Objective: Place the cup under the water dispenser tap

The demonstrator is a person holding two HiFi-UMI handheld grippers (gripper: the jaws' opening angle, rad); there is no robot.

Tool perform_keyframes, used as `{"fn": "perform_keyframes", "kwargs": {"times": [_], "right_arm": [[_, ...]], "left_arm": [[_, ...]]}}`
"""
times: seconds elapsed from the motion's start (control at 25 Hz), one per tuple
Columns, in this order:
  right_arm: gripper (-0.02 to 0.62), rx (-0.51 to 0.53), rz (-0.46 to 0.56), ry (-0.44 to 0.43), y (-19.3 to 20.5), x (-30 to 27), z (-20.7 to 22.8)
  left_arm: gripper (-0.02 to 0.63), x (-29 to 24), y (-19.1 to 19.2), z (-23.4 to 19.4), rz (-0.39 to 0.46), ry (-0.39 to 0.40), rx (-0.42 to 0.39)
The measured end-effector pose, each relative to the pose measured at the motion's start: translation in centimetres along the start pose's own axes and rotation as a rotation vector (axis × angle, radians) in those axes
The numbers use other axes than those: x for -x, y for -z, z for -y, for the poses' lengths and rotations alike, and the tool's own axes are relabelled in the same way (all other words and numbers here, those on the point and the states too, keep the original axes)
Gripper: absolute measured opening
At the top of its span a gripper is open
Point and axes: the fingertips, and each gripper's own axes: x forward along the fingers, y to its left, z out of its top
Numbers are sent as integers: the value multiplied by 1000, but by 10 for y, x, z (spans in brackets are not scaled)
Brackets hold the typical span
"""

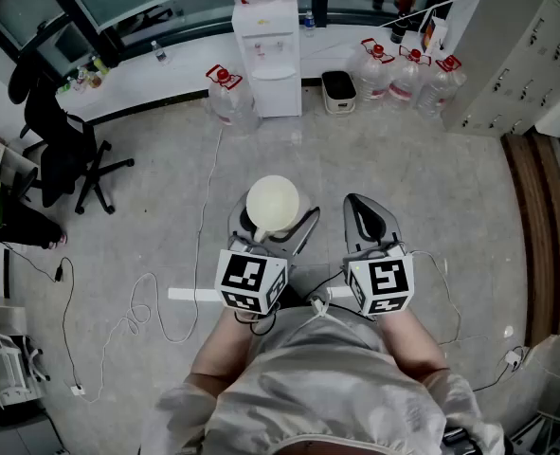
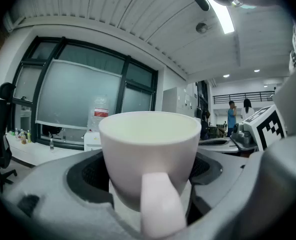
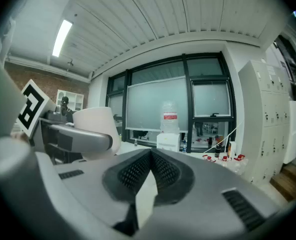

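- My left hand-held gripper (image 1: 274,227) is clamped on the white cup (image 1: 273,204). In the left gripper view the pads press on both sides of the cup. The cup stands upright with its handle turned back toward the camera, and it looks empty.
- My right hand-held gripper (image 1: 360,207) has its jaws together with nothing between them. It sits just right of the cup in the lower middle of the head view.
- The water dispenser (image 1: 268,45) stands at the top centre of the head view, against the far wall. It is well apart from the cup, with open floor (image 1: 289,154) between them.
- I judge this to be the carry step: the cup is held in the air and has not yet reached the tap.
- Next I need to walk straight ahead and keep the cup level. I then ease it into the recess below the taps, set it down and only then spread the jaws.
- 2 things to steer clear of are the water jugs (image 1: 225,91) beside the dispenser and the cable (image 1: 204,207) trailing across the floor.
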Motion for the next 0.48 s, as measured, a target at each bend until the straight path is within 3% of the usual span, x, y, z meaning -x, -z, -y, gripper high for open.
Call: {"fn": "perform_keyframes", "kwargs": {"times": [0.48], "right_arm": [[28,-71,-36,39,24,10,23]], "left_arm": [[445,-15,15,17,-36,23,-8]]}}
